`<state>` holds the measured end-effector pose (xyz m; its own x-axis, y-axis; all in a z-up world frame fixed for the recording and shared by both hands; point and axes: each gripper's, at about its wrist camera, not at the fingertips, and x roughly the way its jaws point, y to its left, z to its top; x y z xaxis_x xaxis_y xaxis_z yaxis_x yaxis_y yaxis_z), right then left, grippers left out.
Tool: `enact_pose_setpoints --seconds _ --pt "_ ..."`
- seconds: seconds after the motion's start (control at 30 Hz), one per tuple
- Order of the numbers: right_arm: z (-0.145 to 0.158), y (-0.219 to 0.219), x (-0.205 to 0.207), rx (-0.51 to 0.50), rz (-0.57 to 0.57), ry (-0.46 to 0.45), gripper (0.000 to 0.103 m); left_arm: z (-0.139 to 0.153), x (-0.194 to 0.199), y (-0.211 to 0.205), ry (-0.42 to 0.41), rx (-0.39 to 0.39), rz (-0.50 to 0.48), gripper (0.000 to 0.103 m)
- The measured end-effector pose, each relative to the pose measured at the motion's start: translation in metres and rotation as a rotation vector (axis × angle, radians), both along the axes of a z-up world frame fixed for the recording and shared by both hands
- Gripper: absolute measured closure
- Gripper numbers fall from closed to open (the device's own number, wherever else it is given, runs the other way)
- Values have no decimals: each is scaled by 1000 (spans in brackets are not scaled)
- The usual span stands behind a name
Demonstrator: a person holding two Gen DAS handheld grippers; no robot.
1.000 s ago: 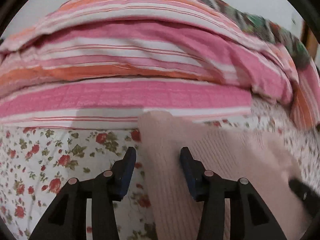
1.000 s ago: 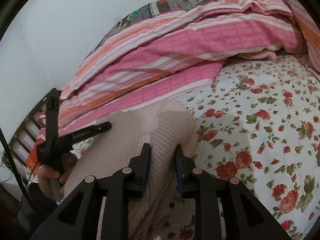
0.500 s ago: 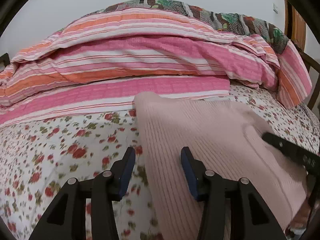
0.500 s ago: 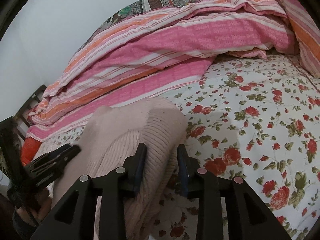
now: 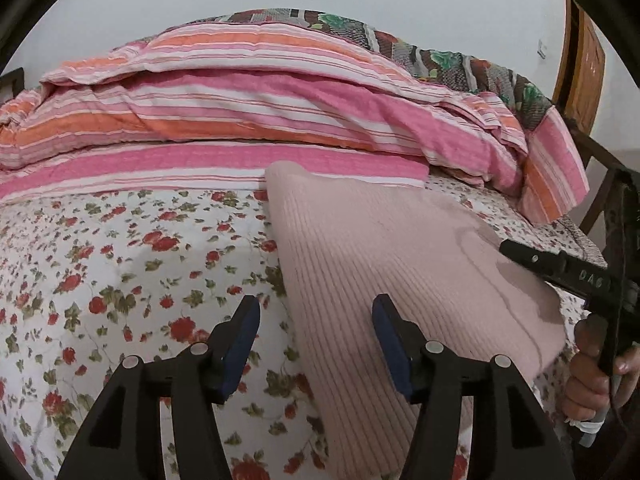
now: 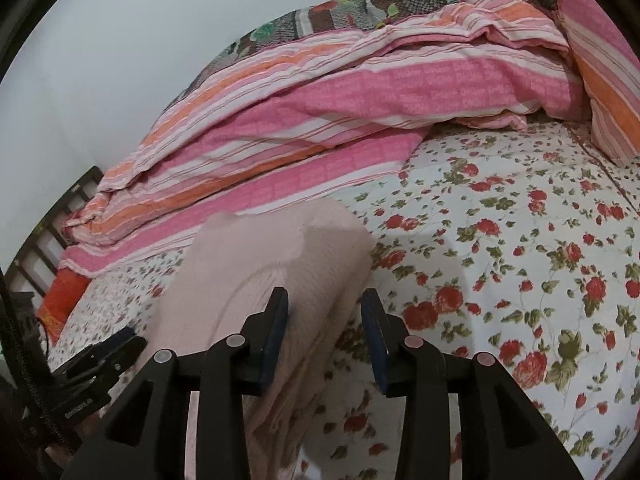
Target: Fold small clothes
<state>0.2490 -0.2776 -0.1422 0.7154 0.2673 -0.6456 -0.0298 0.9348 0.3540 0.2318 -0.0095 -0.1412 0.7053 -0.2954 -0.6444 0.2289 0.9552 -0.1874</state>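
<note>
A pale pink ribbed knit garment (image 5: 384,280) lies folded on the floral bedsheet (image 5: 120,272). My left gripper (image 5: 316,344) is open, its jaws wide apart over the garment's left edge, holding nothing. My right gripper (image 6: 325,332) is open, above the garment's right folded edge (image 6: 280,272), with the cloth lying below the jaws. The right gripper also shows in the left wrist view (image 5: 560,268) at the garment's right side, held by a hand. The left gripper shows in the right wrist view (image 6: 100,356) at lower left.
A pink, orange and white striped duvet (image 5: 248,120) is heaped along the back of the bed, with a dark patterned blanket (image 5: 420,52) behind it. A striped pillow (image 6: 604,80) lies at the right. A wooden bed frame (image 5: 580,76) and a white wall stand behind.
My right gripper has opened and let go of the garment's folded edge. Both grippers have drawn back from the garment, which now lies flat on the sheet.
</note>
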Motion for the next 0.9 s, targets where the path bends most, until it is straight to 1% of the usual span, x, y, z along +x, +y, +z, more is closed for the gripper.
enact_pose_setpoints --seconds 0.1,0.17,0.23,0.3,0.37,0.4,0.5,0.57,0.7,0.77,0.9 --pt "-5 7 0 -88 12 33 66 -1 -4 3 14 -61 -40 42" --pt "-5 3 -4 -84 7 24 66 0 -8 2 0 -78 -62 42" --pt "0 -3 -8 -57 0 8 66 3 -11 -3 -16 -85 -86 41" --pt "7 -8 -14 -45 -19 -31 66 5 -12 -11 -33 -75 -98 40" --pt "11 -8 -17 -30 -7 -58 65 5 -10 -19 -37 -44 -100 39" --pt "12 -6 -17 -26 3 -59 66 3 -9 -22 -36 -31 -101 39" --pt "7 3 -15 -32 28 -52 66 -6 -3 -29 -19 8 -91 34" --pt "1 8 -12 -50 37 -38 66 -10 -2 -27 -12 -5 -83 28" --pt "-4 8 -10 -49 29 -19 66 -14 1 -20 25 -57 -74 26" --pt "-3 6 -11 -39 26 -20 68 -16 0 -20 23 -58 -71 25" --pt "4 4 -17 -7 36 -53 68 -17 -2 -22 11 -42 -65 24"
